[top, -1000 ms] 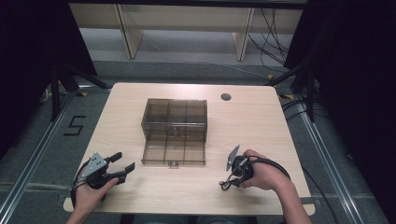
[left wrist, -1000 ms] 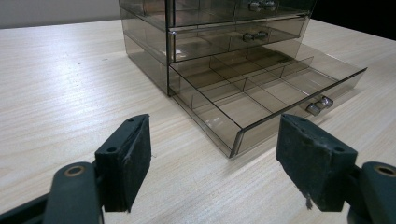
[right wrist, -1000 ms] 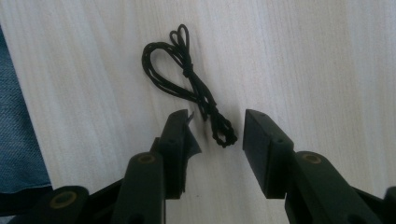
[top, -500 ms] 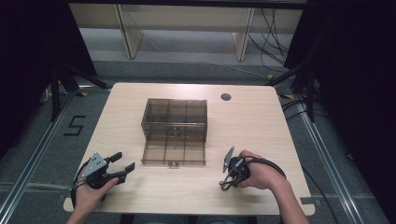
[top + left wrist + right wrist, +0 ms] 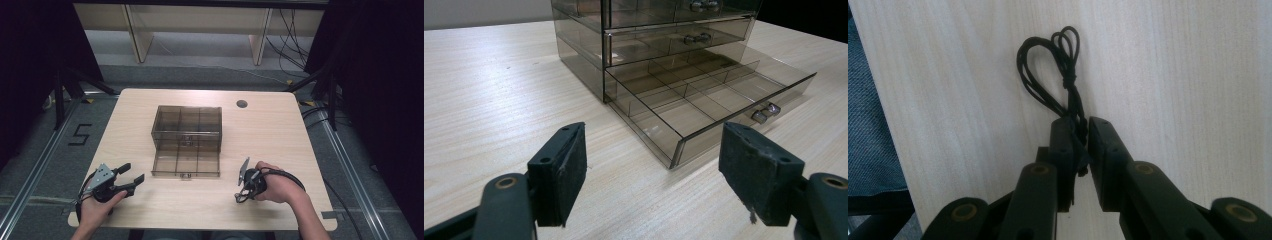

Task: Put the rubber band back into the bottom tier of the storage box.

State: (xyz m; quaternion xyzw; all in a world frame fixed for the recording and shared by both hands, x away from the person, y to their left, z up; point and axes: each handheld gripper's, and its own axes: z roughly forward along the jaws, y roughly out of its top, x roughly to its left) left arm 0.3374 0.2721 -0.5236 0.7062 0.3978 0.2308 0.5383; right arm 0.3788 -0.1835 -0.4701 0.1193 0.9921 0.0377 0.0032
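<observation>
Jaws of right gripper (image 5: 1079, 150) just closed on black cord (image 5: 1058, 70); left gripper (image 5: 659, 170) jaws wide.

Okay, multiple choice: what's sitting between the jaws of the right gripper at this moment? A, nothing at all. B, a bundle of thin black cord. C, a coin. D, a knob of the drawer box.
B: in the right gripper view the right gripper has its jaws, which have just been closing, pinched on the black cord bundle, whose loops lie on the table.
</observation>
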